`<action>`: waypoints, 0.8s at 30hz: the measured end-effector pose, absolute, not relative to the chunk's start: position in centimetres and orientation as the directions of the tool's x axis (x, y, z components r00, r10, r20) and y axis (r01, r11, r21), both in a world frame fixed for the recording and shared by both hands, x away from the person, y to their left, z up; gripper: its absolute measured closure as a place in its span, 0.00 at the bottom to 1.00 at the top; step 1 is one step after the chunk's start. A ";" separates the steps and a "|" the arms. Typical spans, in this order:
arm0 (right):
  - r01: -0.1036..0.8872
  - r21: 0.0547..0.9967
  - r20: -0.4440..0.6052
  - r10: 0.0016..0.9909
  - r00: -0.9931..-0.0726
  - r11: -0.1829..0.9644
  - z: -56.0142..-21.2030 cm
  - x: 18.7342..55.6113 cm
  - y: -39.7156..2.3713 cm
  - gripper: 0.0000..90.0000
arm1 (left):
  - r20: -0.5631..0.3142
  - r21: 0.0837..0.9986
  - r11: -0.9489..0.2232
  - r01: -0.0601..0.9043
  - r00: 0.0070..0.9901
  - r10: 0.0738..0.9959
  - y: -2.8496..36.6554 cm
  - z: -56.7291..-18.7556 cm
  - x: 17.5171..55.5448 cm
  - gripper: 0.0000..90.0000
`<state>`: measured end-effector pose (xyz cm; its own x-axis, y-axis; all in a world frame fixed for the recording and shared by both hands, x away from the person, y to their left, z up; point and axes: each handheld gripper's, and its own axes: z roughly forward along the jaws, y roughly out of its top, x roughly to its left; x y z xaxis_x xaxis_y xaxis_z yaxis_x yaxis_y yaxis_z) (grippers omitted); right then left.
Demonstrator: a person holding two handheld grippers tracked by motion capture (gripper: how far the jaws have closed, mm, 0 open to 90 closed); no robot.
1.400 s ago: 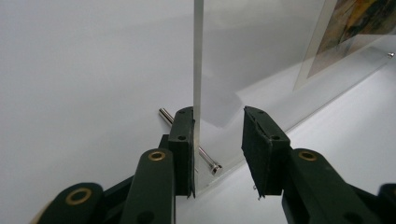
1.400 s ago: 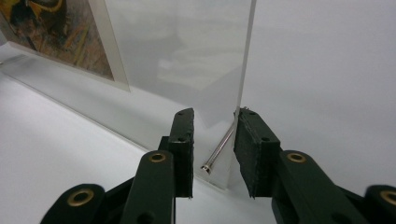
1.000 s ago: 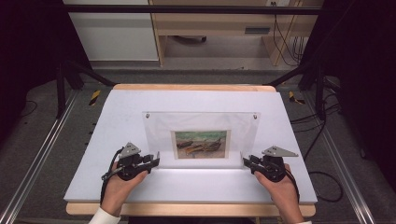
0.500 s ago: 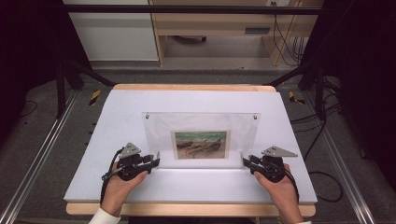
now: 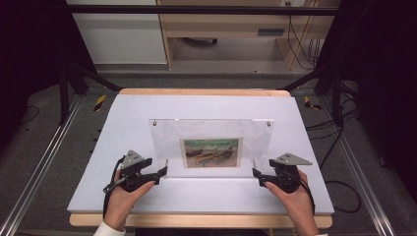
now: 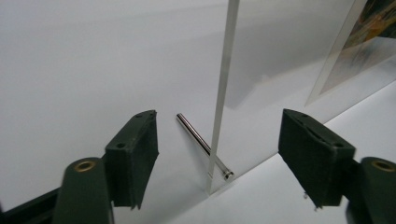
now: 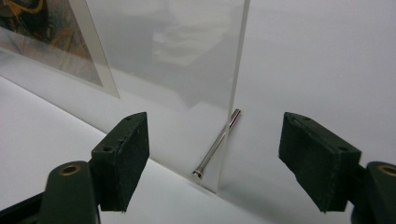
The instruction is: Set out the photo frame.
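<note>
- Straight ahead of each set of jaws stands one lower corner of the clear picture frame (image 5: 211, 145), upright on the white table (image 5: 123, 123), its long axis running from one gripper to the other.
- Left gripper (image 5: 163, 171): jaws wide open and empty; in the left gripper view the frame's thin side edge (image 6: 223, 93) rises between the two black pads (image 6: 133, 154), somewhat nearer the right-hand one, touching neither.
- Right gripper (image 5: 255, 174): jaws likewise spread and empty; in the right gripper view the opposite side edge (image 7: 236, 88) stands in the gap, not yet touched.
- Both grippers sit about equally near, one at each end, so a two-handed pinch on the panel's thickness looks like the coming move.
- Materials: the frame is a smooth, glossy, see-through plastic sheet with straight polished edges; a small printed picture (image 5: 211, 152) with a pale border sits in its lower middle.
- A slim, shiny metal pin (image 6: 201, 144) passes through each lower corner and slants back to the table as a prop; its twin (image 7: 217, 142) mirrors it.
- Pads are matt black and slightly rough; slip on the slick plastic is the likely risk.
</note>
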<state>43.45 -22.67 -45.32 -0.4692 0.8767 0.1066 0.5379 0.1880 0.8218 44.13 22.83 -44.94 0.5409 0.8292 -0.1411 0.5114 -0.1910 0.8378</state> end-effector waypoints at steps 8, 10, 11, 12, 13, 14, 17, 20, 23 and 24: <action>0.488 0.854 0.093 0.871 -0.483 0.179 -44.8 42.7 -24.2 0.15 | -0.109 0.854 -0.194 0.482 0.532 0.840 24.1 -44.5 44.1 0.17; 0.472 0.864 0.086 0.873 -0.481 0.175 -44.6 42.6 -24.8 0.15 | -0.110 0.861 -0.183 0.474 0.525 0.844 24.7 -44.3 44.2 0.15; 0.465 0.869 0.086 0.874 -0.479 0.169 -44.6 42.5 -25.1 0.15 | -0.108 0.864 -0.180 0.471 0.521 0.847 25.0 -44.2 44.2 0.14; 0.461 0.873 0.087 0.878 -0.470 0.160 -44.5 42.4 -25.4 0.14 | -0.104 0.866 -0.177 0.468 0.514 0.851 25.3 -44.1 44.2 0.13; 0.460 0.875 0.091 0.882 -0.463 0.151 -44.4 42.4 -25.7 0.14 | -0.098 0.868 -0.177 0.463 0.510 0.854 25.7 -44.1 44.3 0.12; 0.455 0.878 0.088 0.886 -0.455 0.147 -44.4 42.3 -26.1 0.14 | -0.097 0.871 -0.173 0.459 0.507 0.856 26.1 -44.0 44.3 0.11; 0.450 0.883 0.075 0.905 -0.420 0.136 -44.4 42.2 -27.1 0.14 | -0.090 0.880 -0.157 0.448 0.482 0.871 27.3 -44.0 44.5 0.08; 0.462 0.878 0.056 0.929 -0.365 0.128 -44.5 42.2 -28.1 0.15 | -0.060 0.877 -0.167 0.452 0.446 0.893 28.5 -44.1 44.7 0.08; 0.481 0.865 0.000 0.958 -0.286 0.143 -45.2 42.4 -29.1 0.22 | 0.020 0.861 -0.221 0.459 0.402 0.915 29.4 -44.4 45.0 0.08; 0.505 0.849 -0.023 0.965 -0.263 0.158 -45.5 42.5 -29.3 0.23 | 0.031 0.858 -0.228 0.461 0.395 0.918 29.5 -44.4 45.0 0.08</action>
